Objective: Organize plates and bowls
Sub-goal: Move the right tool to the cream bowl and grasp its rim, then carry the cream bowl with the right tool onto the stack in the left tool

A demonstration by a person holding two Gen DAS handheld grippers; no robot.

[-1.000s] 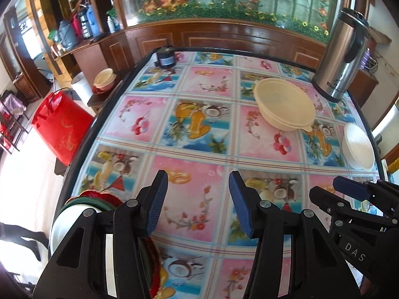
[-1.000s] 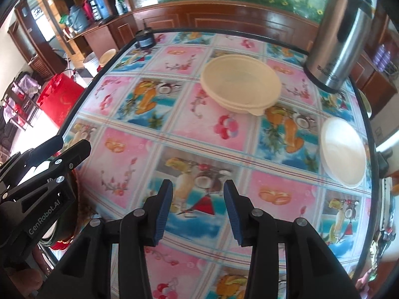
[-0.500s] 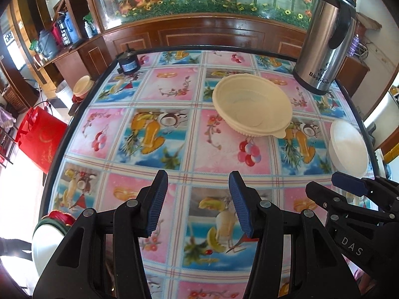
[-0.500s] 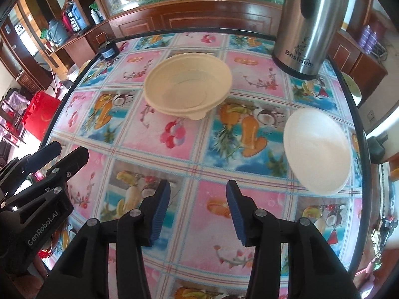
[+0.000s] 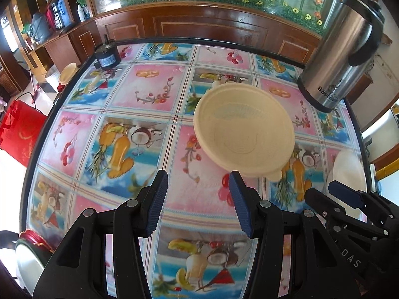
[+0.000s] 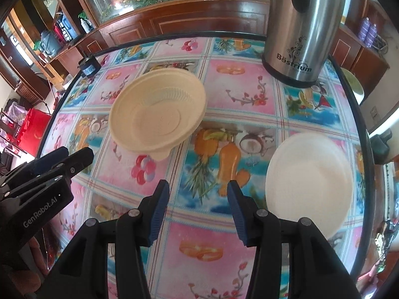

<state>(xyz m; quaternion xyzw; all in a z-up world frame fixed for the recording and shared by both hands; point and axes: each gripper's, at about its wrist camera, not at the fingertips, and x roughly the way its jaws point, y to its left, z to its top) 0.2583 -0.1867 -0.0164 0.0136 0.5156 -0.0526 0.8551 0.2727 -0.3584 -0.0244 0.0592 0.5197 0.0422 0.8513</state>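
Observation:
A cream bowl (image 5: 243, 134) (image 6: 157, 114) stands upright on the fruit-patterned table, just beyond and slightly right of my left gripper (image 5: 198, 182), whose right fingertip nears its front rim. That gripper is open with only tablecloth between its blue pads. A white plate (image 6: 309, 184) (image 5: 349, 172) lies near the right table edge, to the right of my right gripper (image 6: 197, 189), which is open and empty above the cloth. A stack of plates (image 5: 27, 256) with red and green rims sits at the near left corner.
A tall steel kettle (image 5: 346, 49) (image 6: 301, 25) stands at the far right behind the bowl. A small black device (image 5: 107, 57) sits at the far left corner. The round table has a black rim (image 5: 37, 149); a red bag (image 5: 17, 134) is on the floor to the left.
Both grippers have travelled across the table toward the cream bowl and white plate, which now look nearer. The plate stack has slipped to the lower left corner. The right jaws stand slightly wider.

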